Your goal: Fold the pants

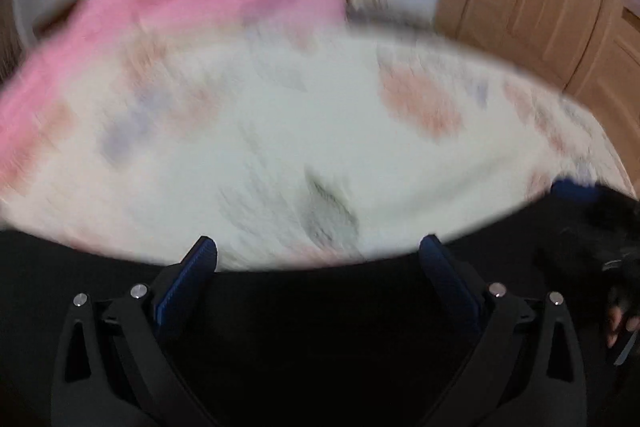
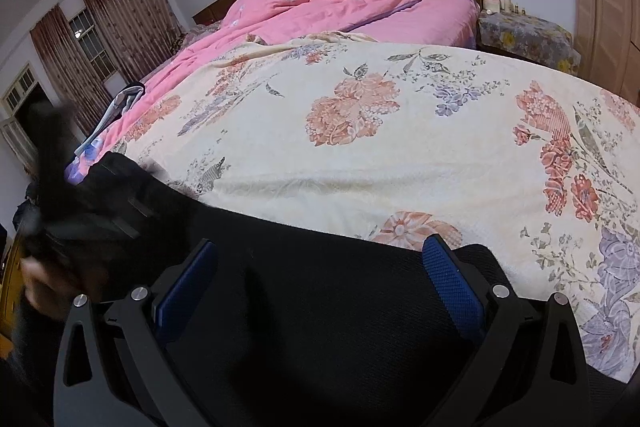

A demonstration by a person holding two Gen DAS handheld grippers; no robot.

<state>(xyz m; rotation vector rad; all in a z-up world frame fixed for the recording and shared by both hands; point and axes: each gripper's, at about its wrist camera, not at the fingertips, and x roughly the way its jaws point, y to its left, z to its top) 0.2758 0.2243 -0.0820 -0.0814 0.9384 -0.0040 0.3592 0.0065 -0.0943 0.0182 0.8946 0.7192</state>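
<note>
both my jaws spread, gripping nothing; black knit pants (image 2: 320,307) lie on floral bed blanket (image 2: 400,155), fold state unclear

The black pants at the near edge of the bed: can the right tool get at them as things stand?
Probably yes. The black fabric pants lie directly under the open right tool, spread over the cream floral blanket, and nothing sits between its blue pads and the cloth.
</note>
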